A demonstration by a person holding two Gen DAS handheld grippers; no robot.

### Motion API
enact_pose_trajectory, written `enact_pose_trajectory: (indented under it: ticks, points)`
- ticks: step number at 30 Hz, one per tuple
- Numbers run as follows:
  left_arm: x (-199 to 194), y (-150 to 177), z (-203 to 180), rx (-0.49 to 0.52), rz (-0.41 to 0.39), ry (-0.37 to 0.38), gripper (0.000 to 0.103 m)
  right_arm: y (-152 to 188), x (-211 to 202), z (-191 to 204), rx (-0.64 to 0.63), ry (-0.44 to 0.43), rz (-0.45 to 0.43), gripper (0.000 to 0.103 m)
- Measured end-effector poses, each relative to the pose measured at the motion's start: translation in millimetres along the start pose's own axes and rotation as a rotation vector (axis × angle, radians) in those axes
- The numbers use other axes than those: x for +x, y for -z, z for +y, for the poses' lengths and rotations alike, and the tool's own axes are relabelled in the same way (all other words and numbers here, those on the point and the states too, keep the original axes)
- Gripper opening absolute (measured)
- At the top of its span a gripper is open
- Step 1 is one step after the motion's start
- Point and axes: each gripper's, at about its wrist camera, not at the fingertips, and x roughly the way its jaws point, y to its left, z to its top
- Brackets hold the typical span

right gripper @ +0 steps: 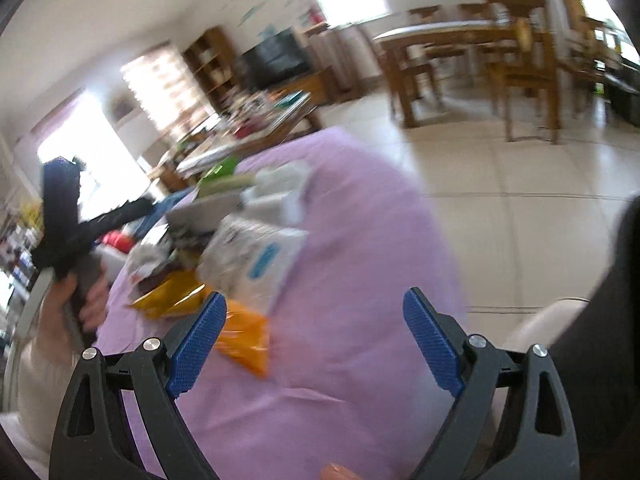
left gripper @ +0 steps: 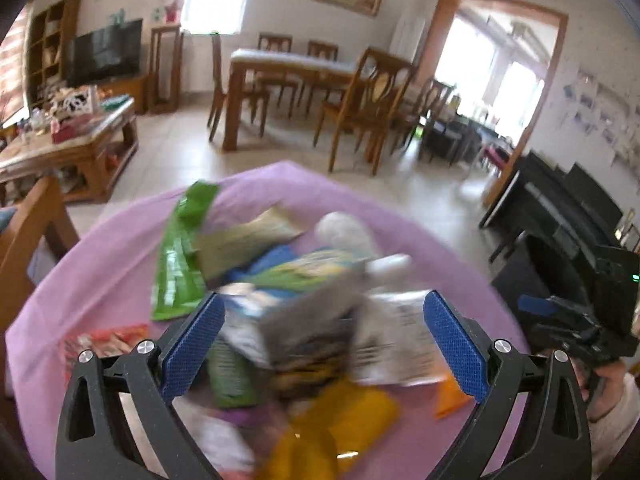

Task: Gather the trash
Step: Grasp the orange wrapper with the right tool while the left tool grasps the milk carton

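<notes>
A heap of blurred wrappers lies on a round table under a pink cloth (left gripper: 100,264). In the left wrist view I make out a green wrapper (left gripper: 180,252), a grey packet (left gripper: 308,332), a white packet (left gripper: 400,340), a yellow bag (left gripper: 332,428) and a red wrapper (left gripper: 108,340). My left gripper (left gripper: 324,340) hangs open just above the heap, with the grey packet between its blue pads but not clamped. My right gripper (right gripper: 316,340) is open over bare pink cloth (right gripper: 340,272), beside an orange wrapper (right gripper: 244,336) and a white packet (right gripper: 256,264). The left gripper (right gripper: 60,216) shows in the right wrist view, held by a hand.
A wooden dining table (left gripper: 280,68) with chairs (left gripper: 368,108) stands beyond, across tiled floor. A cluttered coffee table (left gripper: 72,140) and a TV (left gripper: 104,50) are at left. A black piano (left gripper: 560,208) lines the right wall. The right gripper (left gripper: 580,320) shows at the right edge.
</notes>
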Motion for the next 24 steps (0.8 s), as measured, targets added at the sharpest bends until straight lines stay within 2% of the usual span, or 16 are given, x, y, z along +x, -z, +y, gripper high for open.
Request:
enact_pose_trajectory:
  ticks: [2, 5, 10, 12, 13, 14, 15, 17, 21, 24]
  points:
    - [12.5, -6.4, 14.7, 0.014, 0.050, -0.010, 0.098, 2.5, 16.2, 13.7, -0.021, -0.026, 0.035, 0.089]
    - [31.9, -16.4, 30.5, 0.015, 0.110, 0.028, 0.098, 8.2, 37.4, 30.8, -0.044, -0.043, 0.083, 0.089]
    - [51.4, -21.4, 29.3, 0.040, 0.148, 0.095, 0.096, 9.6, 45.7, 36.9, -0.068, -0.039, 0.114, 0.082]
    - [62.1, -22.9, 27.4, 0.044, 0.172, 0.110, 0.082, 10.6, 46.2, 36.1, -0.074, -0.020, 0.121, 0.072]
    - [66.1, -21.9, 23.0, 0.046, 0.176, 0.106, 0.074, 11.7, 49.5, 37.4, -0.080, -0.014, 0.134, 0.070]
    - [67.5, -20.9, 23.7, 0.037, 0.177, 0.115, 0.068, 12.3, 50.6, 38.1, -0.085, -0.015, 0.143, 0.063]
    - [69.1, -19.5, 19.4, 0.031, 0.173, 0.122, 0.066, 13.2, 52.9, 40.3, -0.104, -0.002, 0.157, 0.054]
    - [66.5, -16.3, 13.5, 0.036, 0.155, 0.120, 0.058, 16.5, 58.0, 49.5, -0.135, 0.016, 0.163, 0.046]
    - [57.7, -10.4, -0.8, 0.049, 0.126, 0.093, 0.051, 19.9, 54.9, 57.9, -0.178, 0.028, 0.148, 0.034]
    - [43.0, -4.3, -4.3, 0.036, 0.084, 0.071, 0.049, 19.9, 52.2, 60.2, -0.165, -0.012, 0.136, 0.032]
